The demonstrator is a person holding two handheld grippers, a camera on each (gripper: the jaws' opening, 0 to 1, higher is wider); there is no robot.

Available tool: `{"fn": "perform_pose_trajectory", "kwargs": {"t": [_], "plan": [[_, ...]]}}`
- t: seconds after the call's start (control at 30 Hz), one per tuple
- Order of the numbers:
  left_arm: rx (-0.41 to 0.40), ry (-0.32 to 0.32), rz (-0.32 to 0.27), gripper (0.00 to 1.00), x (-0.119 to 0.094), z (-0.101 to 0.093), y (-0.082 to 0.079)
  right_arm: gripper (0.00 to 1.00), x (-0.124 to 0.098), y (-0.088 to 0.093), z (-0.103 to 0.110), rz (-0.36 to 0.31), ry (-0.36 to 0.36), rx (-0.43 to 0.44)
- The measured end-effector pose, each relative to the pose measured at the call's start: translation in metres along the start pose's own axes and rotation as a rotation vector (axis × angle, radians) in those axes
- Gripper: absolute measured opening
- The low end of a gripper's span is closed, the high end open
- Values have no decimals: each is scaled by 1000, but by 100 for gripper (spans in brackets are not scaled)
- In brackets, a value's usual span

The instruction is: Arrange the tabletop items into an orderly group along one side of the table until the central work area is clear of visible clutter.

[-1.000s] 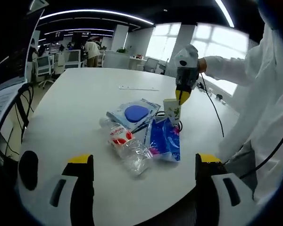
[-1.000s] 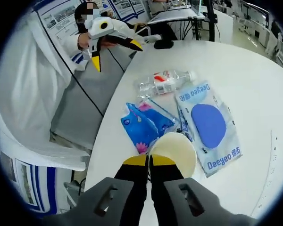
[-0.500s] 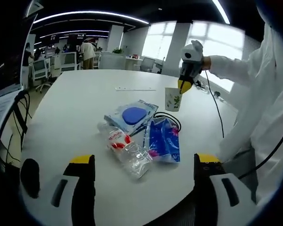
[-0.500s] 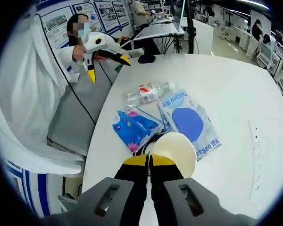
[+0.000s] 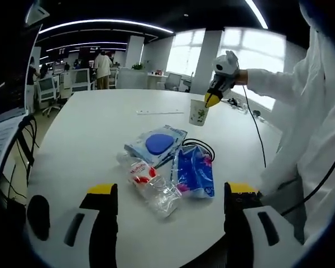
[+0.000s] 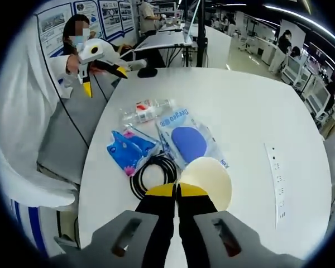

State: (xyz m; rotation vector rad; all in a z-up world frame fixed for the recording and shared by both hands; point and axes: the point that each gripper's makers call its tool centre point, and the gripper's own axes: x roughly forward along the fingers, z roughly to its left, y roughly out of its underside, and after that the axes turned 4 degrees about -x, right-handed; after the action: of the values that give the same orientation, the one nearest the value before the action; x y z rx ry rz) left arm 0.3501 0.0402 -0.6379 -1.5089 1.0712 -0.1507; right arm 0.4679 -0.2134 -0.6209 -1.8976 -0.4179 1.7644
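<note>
While the right gripper carries the paper cup clamped by its rim above the tabletop, the left gripper waits apart and the bottle, blue pouch, mask pack and cable lie unsorted at twelve o'clock.

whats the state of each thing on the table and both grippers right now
White paper cup: lifted off the table, rim pinched.
Right gripper: shut on the cup.
Left gripper: open, holding nothing.
Clear plastic bottle: on its side.
Blue tissue pack: lying flat.
Pale pouch with blue disc: lying flat.
Black cable: coiled, uncovered.
</note>
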Motion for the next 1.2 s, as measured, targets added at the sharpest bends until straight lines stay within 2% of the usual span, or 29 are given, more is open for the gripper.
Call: {"fn": "perform_pose_trajectory", "kwargs": {"t": [0.23, 0.33, 0.53, 0.93, 1.2], "plan": [[-7, -4, 10, 79, 0, 0, 1, 0, 7, 9, -28, 36, 98, 16], [6, -5, 24, 79, 1, 0, 4, 0, 10, 17, -45, 82, 166, 1], [10, -1, 29, 79, 2, 1, 6, 0, 24, 24, -64, 97, 214, 2], [-24, -2, 42, 87, 3, 4, 9, 0, 45, 36, -88, 109, 250, 24], [-27, -5, 53, 87, 3, 7, 11, 0, 50, 34, -96, 95, 245, 39]]}}
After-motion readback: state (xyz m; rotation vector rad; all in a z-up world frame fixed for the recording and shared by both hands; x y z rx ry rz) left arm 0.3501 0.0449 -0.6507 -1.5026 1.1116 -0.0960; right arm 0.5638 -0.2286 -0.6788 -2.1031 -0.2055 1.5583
